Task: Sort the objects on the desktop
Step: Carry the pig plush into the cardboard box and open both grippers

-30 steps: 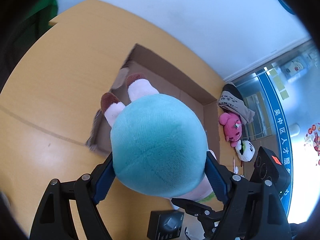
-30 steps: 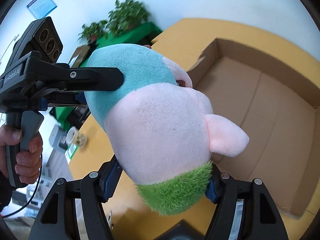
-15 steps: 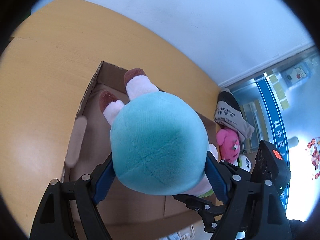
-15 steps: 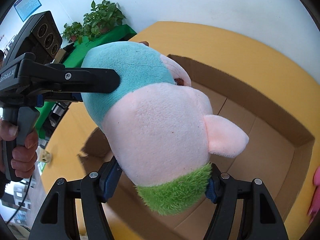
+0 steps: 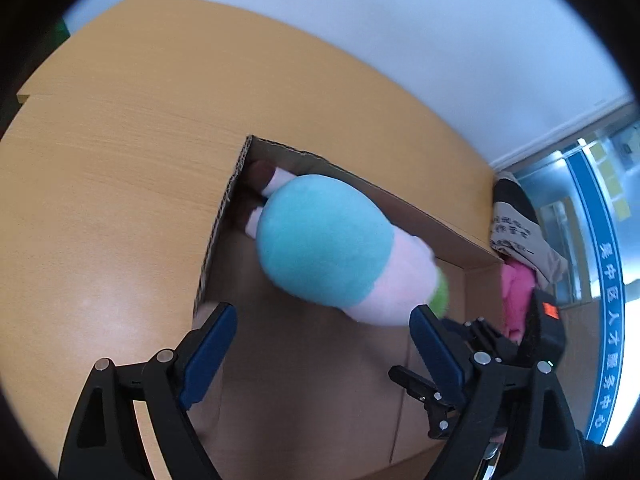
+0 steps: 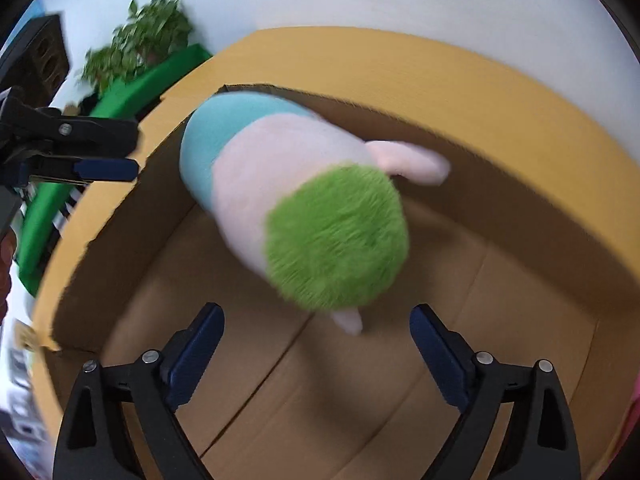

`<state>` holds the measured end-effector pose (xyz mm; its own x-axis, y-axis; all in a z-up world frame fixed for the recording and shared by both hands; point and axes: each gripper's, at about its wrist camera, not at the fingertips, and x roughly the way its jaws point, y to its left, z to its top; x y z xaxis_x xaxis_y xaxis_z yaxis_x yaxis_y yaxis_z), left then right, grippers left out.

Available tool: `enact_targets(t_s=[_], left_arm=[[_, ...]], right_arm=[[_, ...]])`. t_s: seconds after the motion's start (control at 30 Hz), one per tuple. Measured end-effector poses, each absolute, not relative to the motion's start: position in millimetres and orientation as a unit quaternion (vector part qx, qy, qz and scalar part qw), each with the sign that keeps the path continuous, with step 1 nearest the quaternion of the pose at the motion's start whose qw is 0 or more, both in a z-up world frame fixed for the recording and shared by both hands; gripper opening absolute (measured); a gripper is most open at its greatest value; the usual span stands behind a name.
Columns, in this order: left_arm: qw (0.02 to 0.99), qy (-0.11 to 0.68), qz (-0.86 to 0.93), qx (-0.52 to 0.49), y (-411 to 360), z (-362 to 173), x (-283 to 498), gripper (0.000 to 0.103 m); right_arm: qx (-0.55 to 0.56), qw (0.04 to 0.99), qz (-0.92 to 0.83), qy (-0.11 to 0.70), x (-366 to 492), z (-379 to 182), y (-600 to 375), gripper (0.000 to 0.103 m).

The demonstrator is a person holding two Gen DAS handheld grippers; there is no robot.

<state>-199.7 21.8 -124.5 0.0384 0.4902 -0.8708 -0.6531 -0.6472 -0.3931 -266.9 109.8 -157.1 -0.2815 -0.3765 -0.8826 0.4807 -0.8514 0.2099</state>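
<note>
Plush toy loose in the box, both of your grippers released.

Cardboard box (image 5: 224, 216) fills your view; the plush toy (image 5: 332, 244) sits at its 11 o'clock corner, feet against the wall. Left gripper (image 5: 322, 350) and right gripper (image 6: 316, 340) gape, touching nothing. Drift toward 9 o'clock and you could clip the rim; room lies at 5 o'clock.

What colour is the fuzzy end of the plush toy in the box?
Bright green, on the plush toy, clearest in the right wrist view.
</note>
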Motion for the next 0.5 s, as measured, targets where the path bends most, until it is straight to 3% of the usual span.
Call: enact_targets(t_s=[0.23,0.5], left_arm=[[0.418,0.139,0.644,-0.626,-27.9,-143.9,-137.1,0.089],[0.378,0.167,0.607,-0.678,-72.6,-196.7,-84.5,0.089]], right_arm=[[0.566,0.263,-0.772,-0.119,-189.3,-128.9,180.7,0.097],[0.623,0.151,-0.764,-0.075,-102.6,-167.6,226.8,0.100]])
